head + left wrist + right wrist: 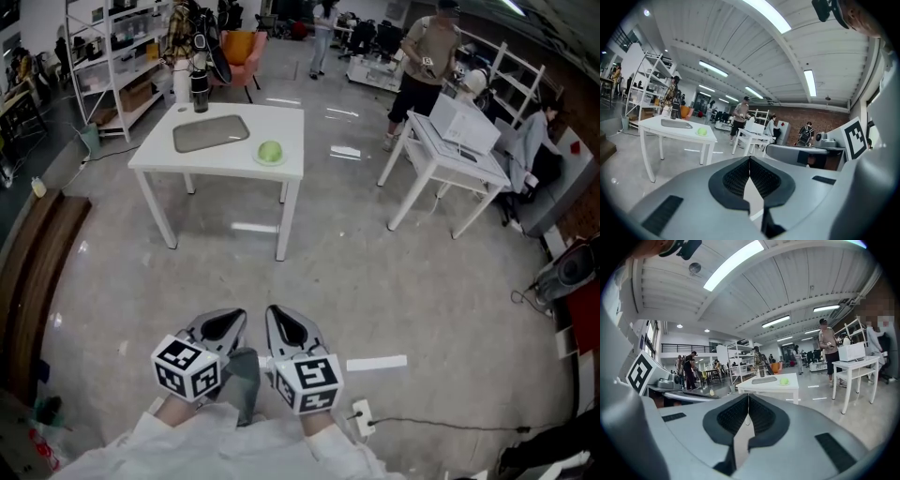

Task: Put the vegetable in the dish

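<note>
Polished grey concrete flooring (375, 281) is spread across a large workshop, and two white four-legged counters are set on it. On the nearer counter (281, 124) one dish (211, 132) is laid: a flat grey rectangular tray with rounded corners. One vegetable (270, 151), round and pale green, is placed just beside the dish's right end in the head view, apart from it and near the counter's front edge. A light rim is seen round it, but whether that is a small plate cannot be told. One dark upright bottle (200, 94) and one white cylinder (182, 86) are stood at the far edge behind the dish. The second counter (445, 161) is loaded with one white boxy appliance (464, 122), and one person (427, 66) is stood at it. Two hand-held grippers are held low and side by side above the white sleeves (187, 441), well apart from both counters. The left hand-held gripper (228, 322) is clenched on nothing, its ribbed black pads met at the tips. The right hand-held gripper (284, 322) is clenched likewise, with nothing between its pads. Each is built of smooth grey shell, and each is fitted with one cube (187, 367) covered in black-and-white square markers.
</note>
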`<state>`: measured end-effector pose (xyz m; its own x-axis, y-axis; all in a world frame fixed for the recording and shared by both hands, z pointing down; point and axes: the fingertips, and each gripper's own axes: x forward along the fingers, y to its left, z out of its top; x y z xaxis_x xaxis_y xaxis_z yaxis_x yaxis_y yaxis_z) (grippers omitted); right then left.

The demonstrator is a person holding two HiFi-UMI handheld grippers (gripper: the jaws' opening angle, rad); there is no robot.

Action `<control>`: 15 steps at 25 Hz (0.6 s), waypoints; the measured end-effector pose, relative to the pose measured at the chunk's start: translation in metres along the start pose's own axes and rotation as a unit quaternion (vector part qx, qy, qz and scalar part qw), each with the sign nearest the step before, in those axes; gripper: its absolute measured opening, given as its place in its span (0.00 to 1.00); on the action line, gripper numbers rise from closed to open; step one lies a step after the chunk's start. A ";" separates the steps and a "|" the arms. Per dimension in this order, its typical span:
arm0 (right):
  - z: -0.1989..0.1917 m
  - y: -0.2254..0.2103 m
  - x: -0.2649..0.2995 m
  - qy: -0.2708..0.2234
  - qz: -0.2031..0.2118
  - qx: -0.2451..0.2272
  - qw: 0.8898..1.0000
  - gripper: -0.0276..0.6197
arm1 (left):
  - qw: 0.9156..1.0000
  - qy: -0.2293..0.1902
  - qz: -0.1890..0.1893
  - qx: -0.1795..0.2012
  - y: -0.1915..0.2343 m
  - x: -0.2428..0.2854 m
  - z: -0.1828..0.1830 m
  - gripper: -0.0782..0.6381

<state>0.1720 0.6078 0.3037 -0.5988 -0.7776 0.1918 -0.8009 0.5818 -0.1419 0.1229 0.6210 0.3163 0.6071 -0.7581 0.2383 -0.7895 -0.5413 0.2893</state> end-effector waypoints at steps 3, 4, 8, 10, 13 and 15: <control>0.007 -0.020 0.036 -0.006 -0.006 -0.002 1.000 0.06 | 1.000 -0.003 -0.004 -0.001 0.033 0.029 0.013 0.12; 0.010 -0.026 0.051 -0.007 -0.008 -0.003 1.000 0.06 | 1.000 -0.003 -0.006 0.001 0.044 0.040 0.020 0.12; 0.028 -0.055 0.121 -0.008 -0.020 0.001 1.000 0.06 | 1.000 -0.003 -0.016 0.007 0.100 0.083 0.053 0.12; 0.041 -0.068 0.160 -0.010 -0.026 -0.001 1.000 0.06 | 1.000 -0.003 -0.019 0.010 0.132 0.105 0.073 0.12; 0.066 -0.090 0.213 -0.015 -0.038 -0.007 0.999 0.06 | 1.000 -0.005 -0.027 0.012 0.178 0.141 0.106 0.12; 0.080 -0.106 0.244 -0.019 -0.049 -0.008 0.999 0.06 | 0.999 -0.005 -0.033 0.017 0.203 0.163 0.125 0.12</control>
<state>0.1111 0.3375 0.2881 -0.5180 -0.8391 0.1663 -0.8553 0.5063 -0.1097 0.0505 0.3424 0.2977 0.6572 -0.7236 0.2109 -0.7505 -0.6021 0.2726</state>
